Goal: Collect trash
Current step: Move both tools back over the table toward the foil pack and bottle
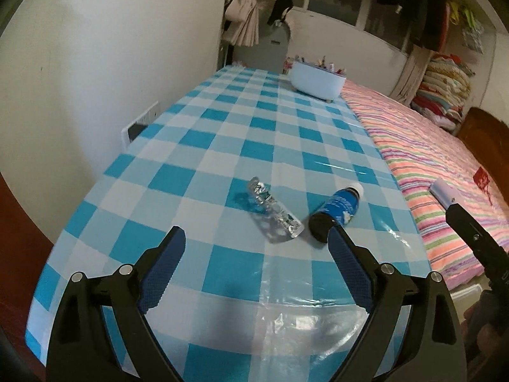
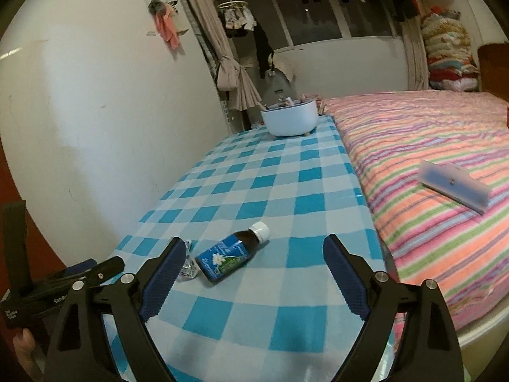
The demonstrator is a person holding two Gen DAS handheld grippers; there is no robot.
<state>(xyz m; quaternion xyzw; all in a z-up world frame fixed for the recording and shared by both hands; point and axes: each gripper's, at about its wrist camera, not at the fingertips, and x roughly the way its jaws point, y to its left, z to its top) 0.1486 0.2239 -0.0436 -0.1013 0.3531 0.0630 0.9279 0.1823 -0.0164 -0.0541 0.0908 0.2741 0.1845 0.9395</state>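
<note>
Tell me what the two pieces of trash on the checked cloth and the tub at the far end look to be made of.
Crushed bottle: thin clear plastic, glossy, going by the see-through crumpled wall.
Dark bottle: brown glass or hard plastic, unclear which; glossy blue printed label, white ribbed cap, probably plastic.
Tub: smooth matte pale-blue plastic by its look, on small feet.

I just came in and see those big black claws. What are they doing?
A person is holding a gripper in each hand over a table with a blue checked cloth, clearing up trash. The left gripper and right gripper are both open and hold nothing. A crumpled clear plastic bottle and a dark medicine bottle lie in front of them. A white bin stands at the far end.
</note>
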